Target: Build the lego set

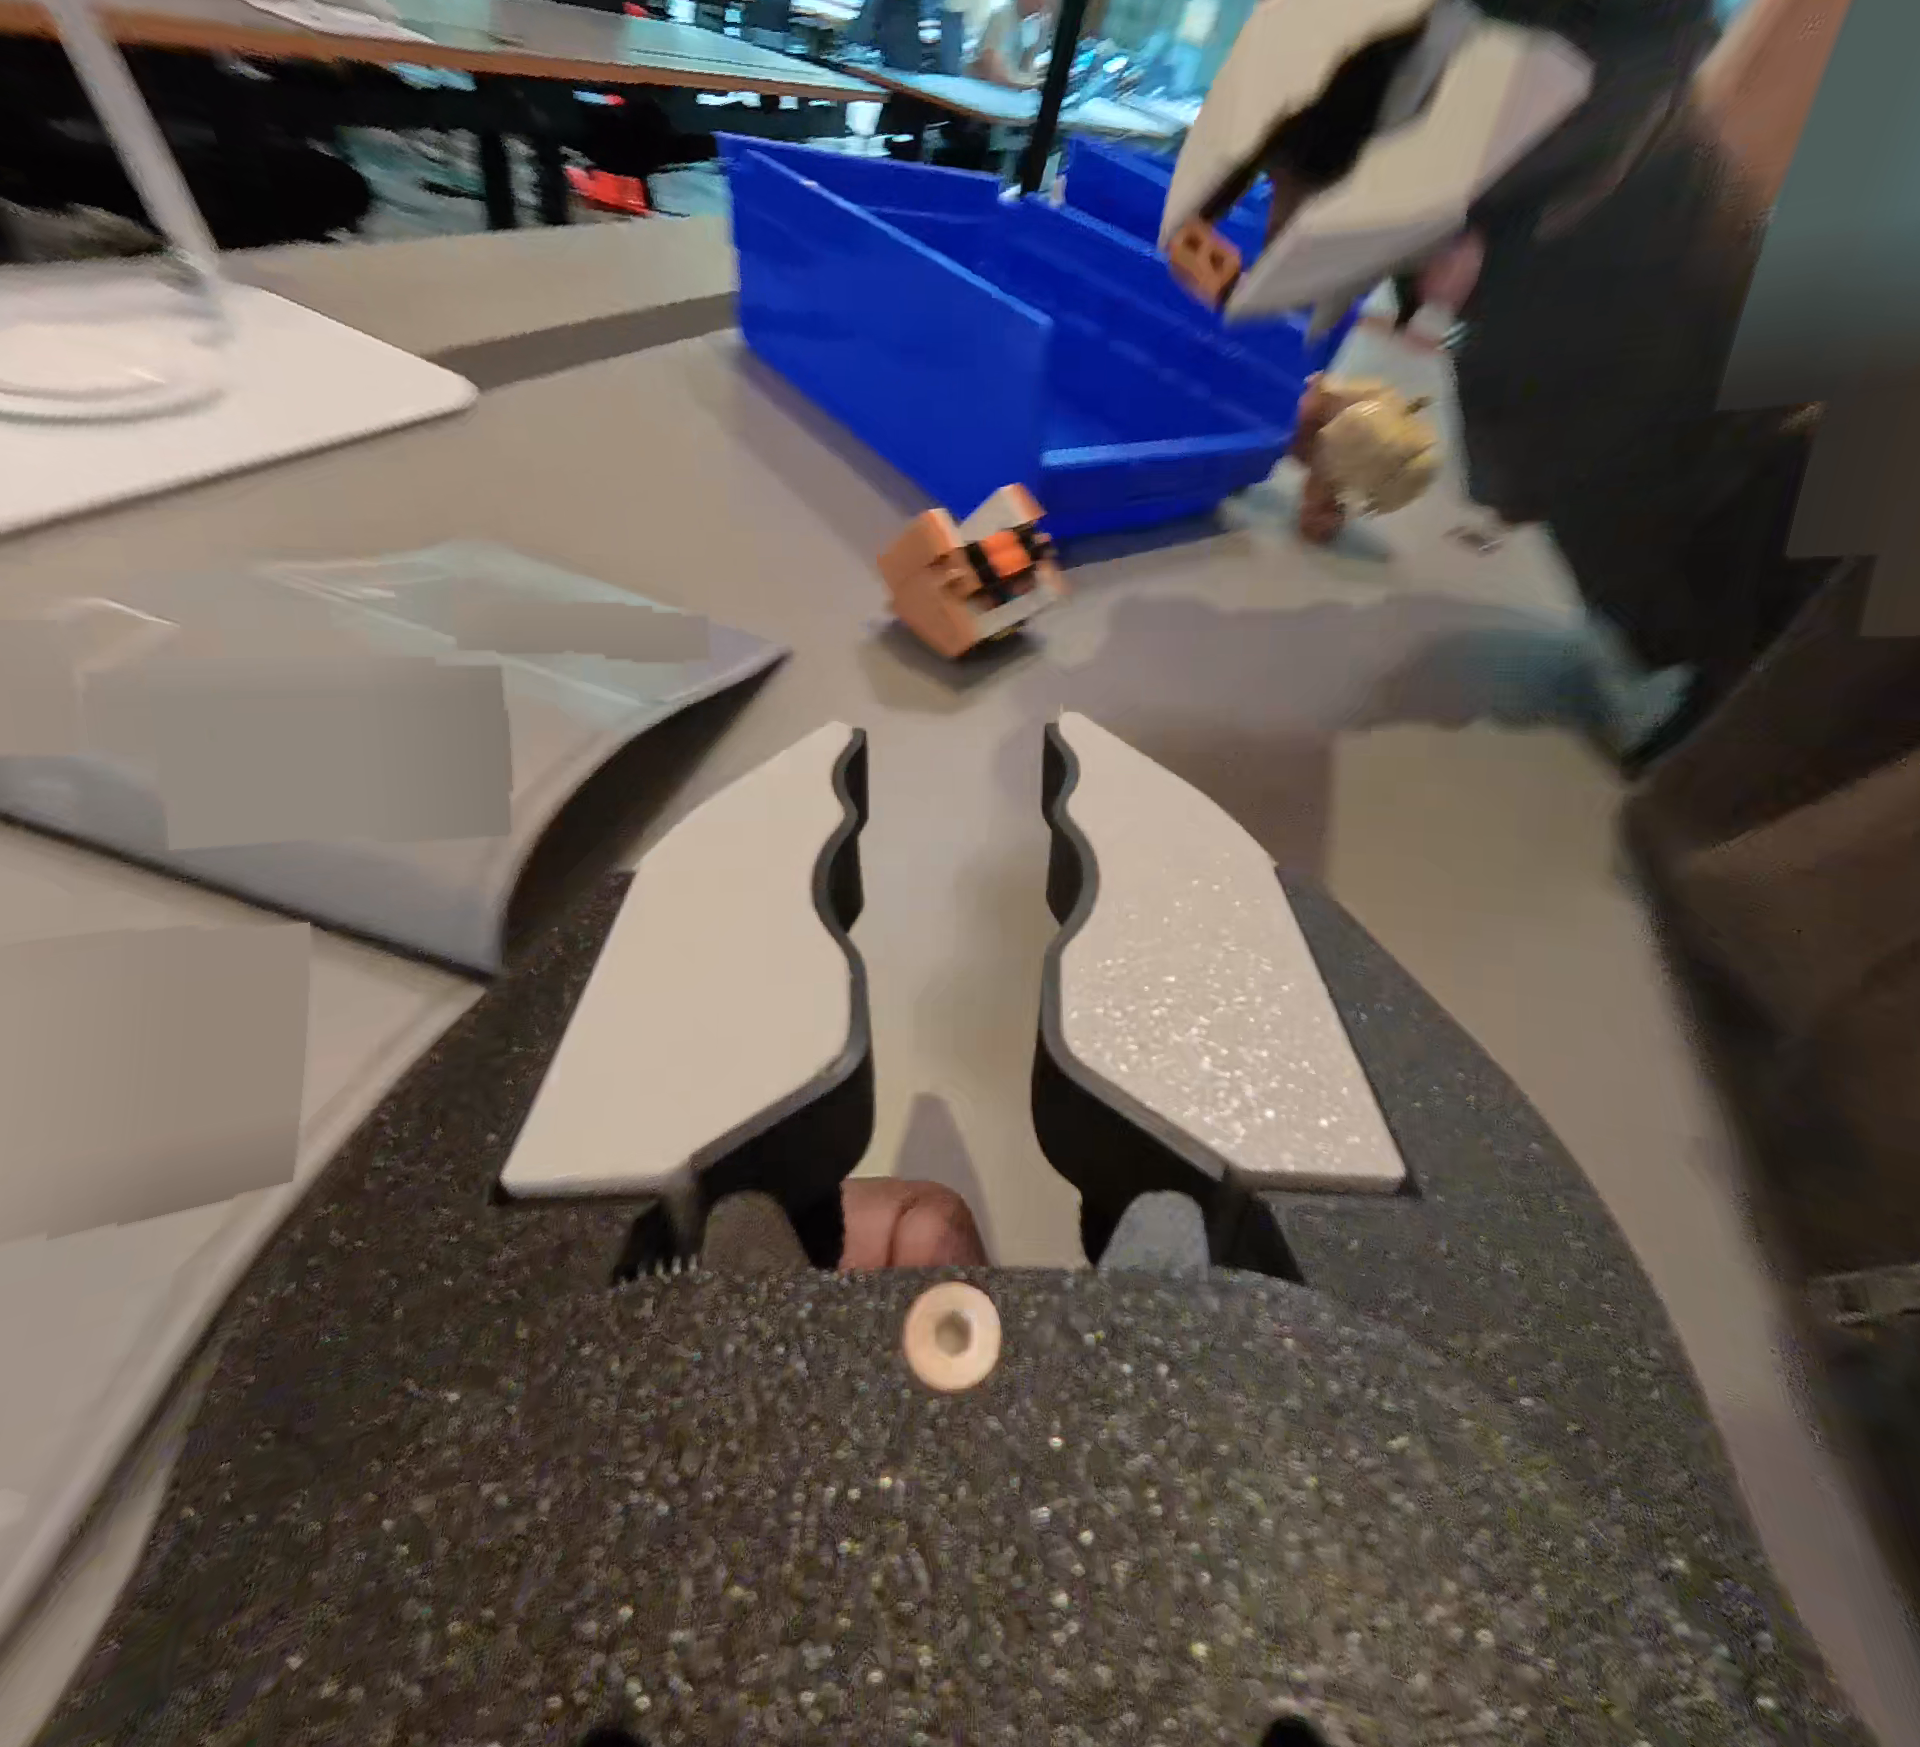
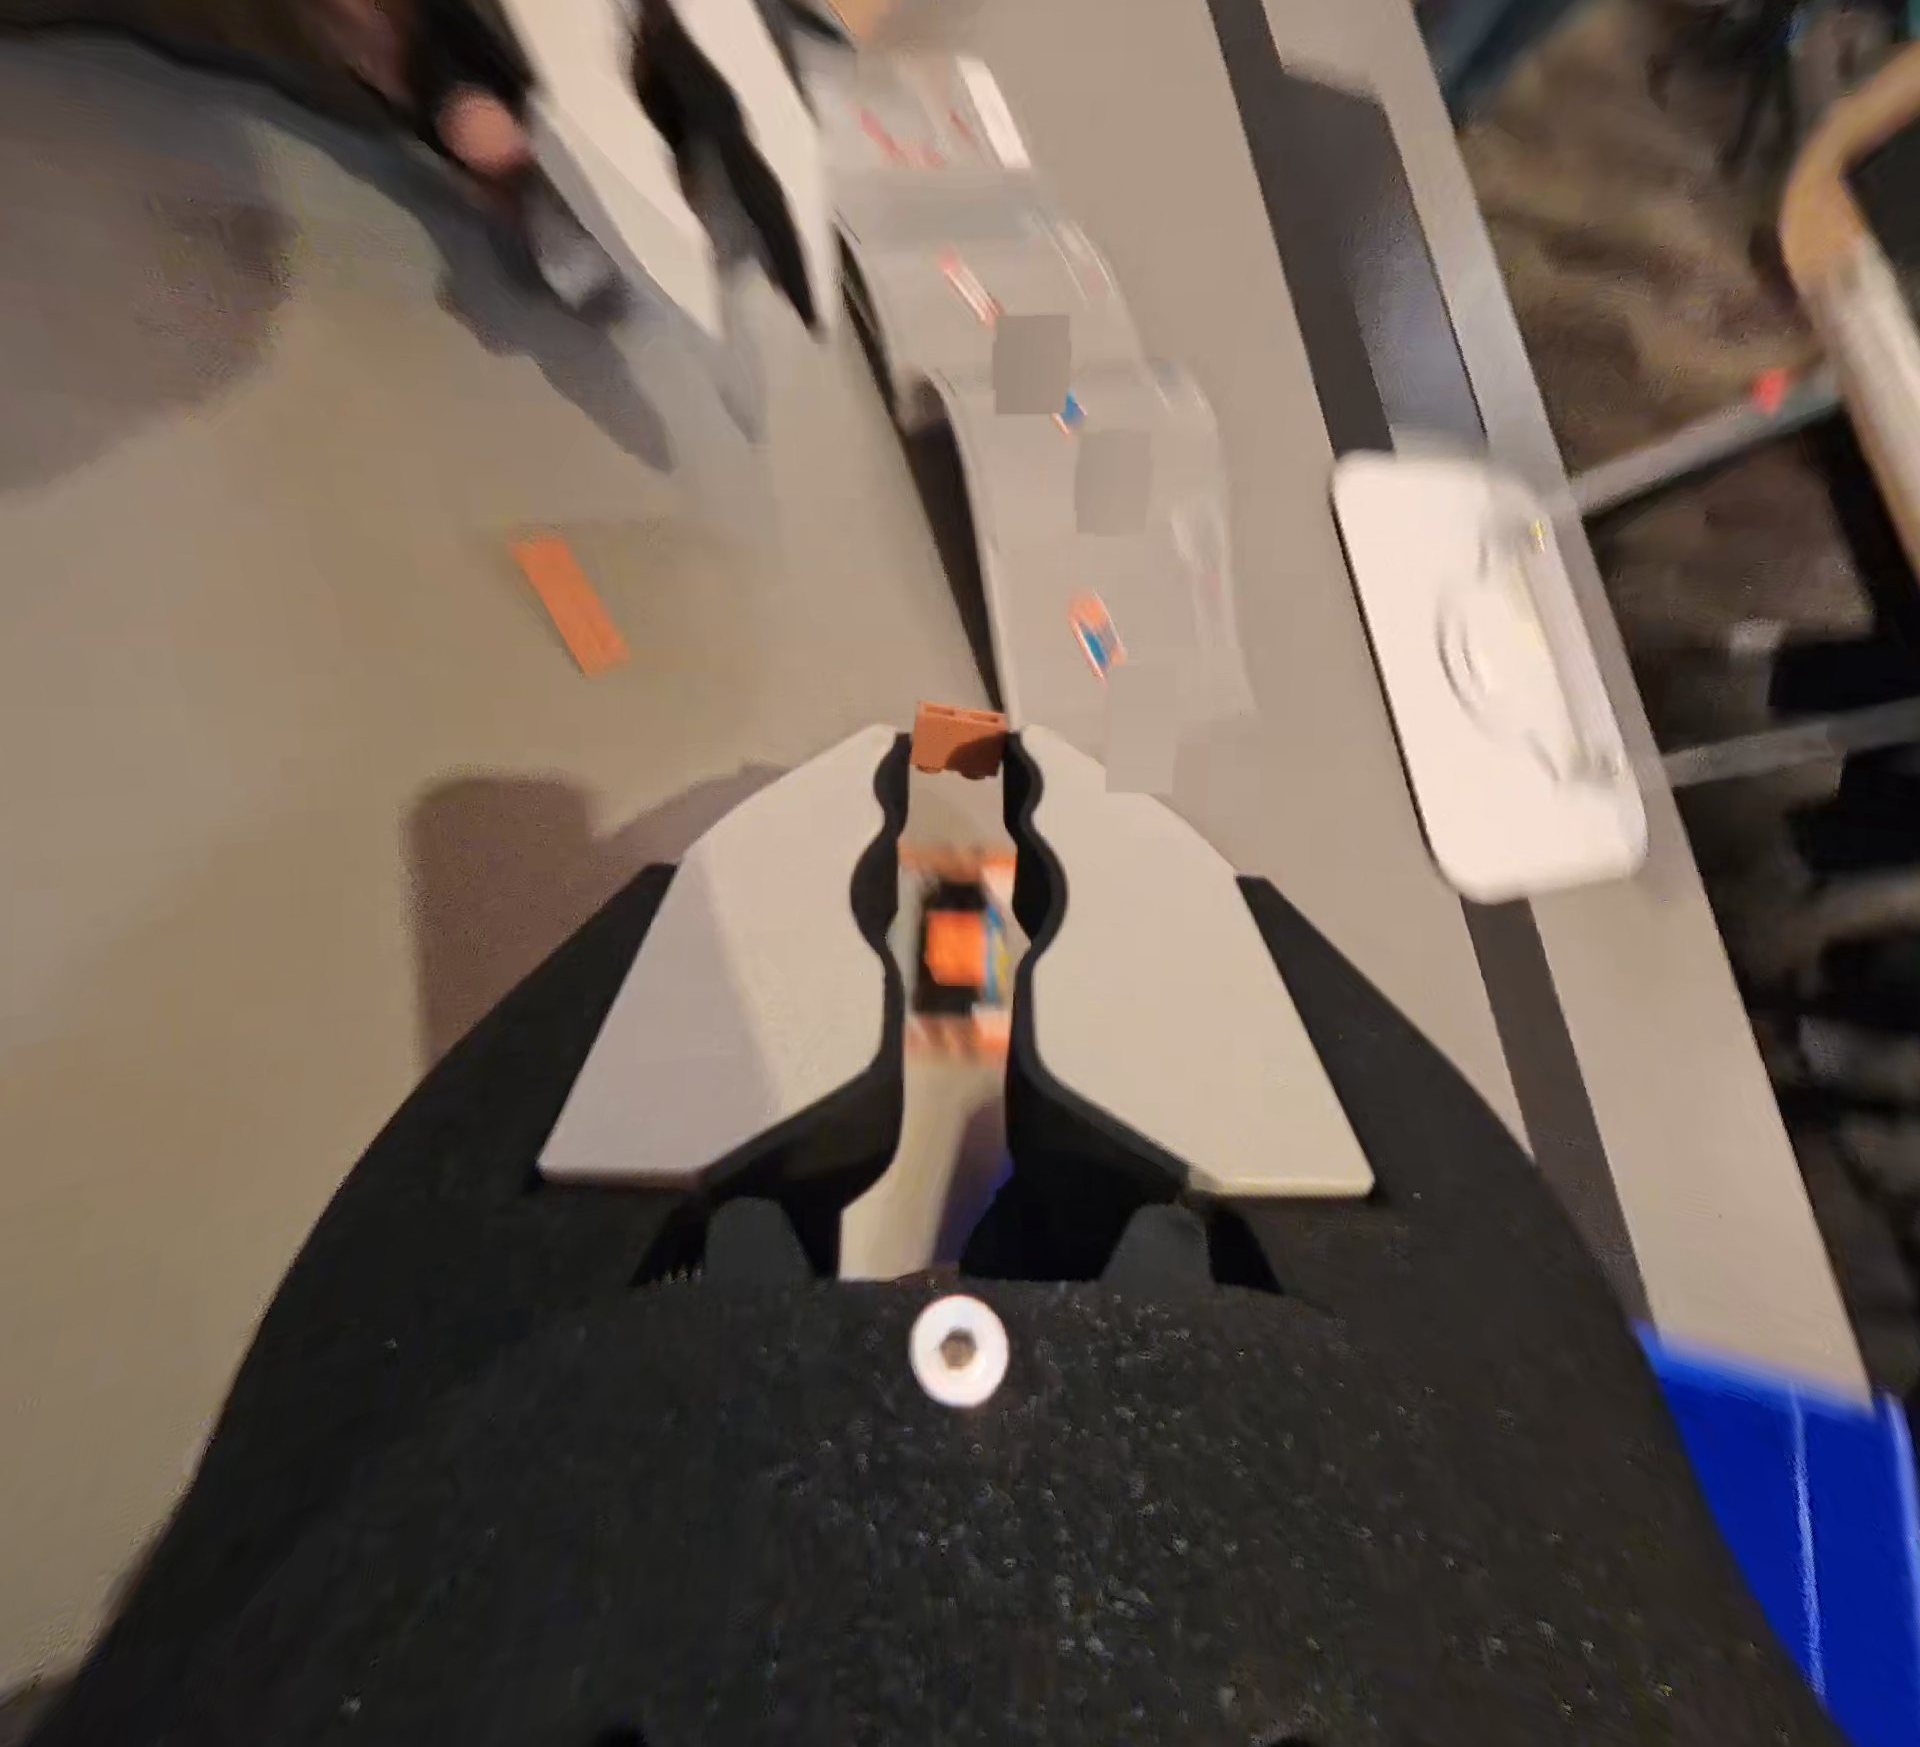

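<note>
A partly built orange, black and white lego model [image 1: 971, 570] lies on the grey table ahead of my left gripper [image 1: 954, 741], which is open and empty, a little short of it. My right gripper [image 2: 961, 747] is shut on a small orange brick [image 2: 958, 739] at its fingertips. In the left wrist view the right gripper [image 1: 1221, 269] hangs high at the right, above the blue bin, with the orange brick [image 1: 1203, 258] in its tips. The model [image 2: 954, 954] shows blurred between the right gripper's fingers, below. A flat orange plate [image 2: 569, 604] lies on the table to the left.
A blue divided bin [image 1: 935, 326] stands behind the model. An open instruction booklet [image 1: 416, 721] lies at the left and also shows in the right wrist view [image 2: 1081, 471]. A white stand base [image 1: 208, 409] sits far left. A brown and gold lego figure [image 1: 1361, 450] stands by the bin. Left tips to right tips: about 15 cm. The flat orange plate [image 2: 569, 604] lies some 10 cm from my left tips, 20 cm from my right tips.
</note>
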A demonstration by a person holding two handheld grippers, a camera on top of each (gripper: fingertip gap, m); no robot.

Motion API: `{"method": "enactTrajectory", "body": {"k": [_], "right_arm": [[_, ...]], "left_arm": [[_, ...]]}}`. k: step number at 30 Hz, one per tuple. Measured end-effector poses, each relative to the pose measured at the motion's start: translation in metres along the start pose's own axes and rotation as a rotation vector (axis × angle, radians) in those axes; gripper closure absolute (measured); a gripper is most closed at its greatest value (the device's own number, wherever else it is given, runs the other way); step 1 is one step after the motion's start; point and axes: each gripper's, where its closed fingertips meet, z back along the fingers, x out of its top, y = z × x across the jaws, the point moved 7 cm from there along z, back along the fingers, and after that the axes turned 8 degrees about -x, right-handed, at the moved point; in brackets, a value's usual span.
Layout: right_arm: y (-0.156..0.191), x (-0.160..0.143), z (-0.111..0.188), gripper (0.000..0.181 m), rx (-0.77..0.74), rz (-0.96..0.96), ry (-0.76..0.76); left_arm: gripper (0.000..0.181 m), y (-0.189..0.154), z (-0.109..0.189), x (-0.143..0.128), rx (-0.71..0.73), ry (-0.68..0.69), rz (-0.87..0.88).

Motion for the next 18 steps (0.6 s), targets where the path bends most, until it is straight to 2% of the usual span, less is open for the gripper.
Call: {"method": "enactTrajectory", "body": {"k": [3, 7, 12, 18], "right_arm": [[0.044, 0.025, -0.045, 0.164, 0.055, 0.102, -0.087], [0.072, 0.021, -0.091, 0.164, 0.126, 0.214, -0.040], [0.074, 0.022, -0.111, 0.164, 0.165, 0.221, -0.042], [0.077, 0.020, -0.116, 0.164, 0.159, 0.273, -0.041]], "left_arm": [[0.149, -0.005, -0.006, -0.004, -0.122, -0.033, 0.168], [0.149, -0.001, -0.004, -0.009, -0.216, -0.050, 0.399], [0.149, 0.007, -0.003, -0.015, -0.224, -0.021, 0.537], [0.151, 0.006, -0.007, -0.021, -0.234, 0.028, 0.610]]}}
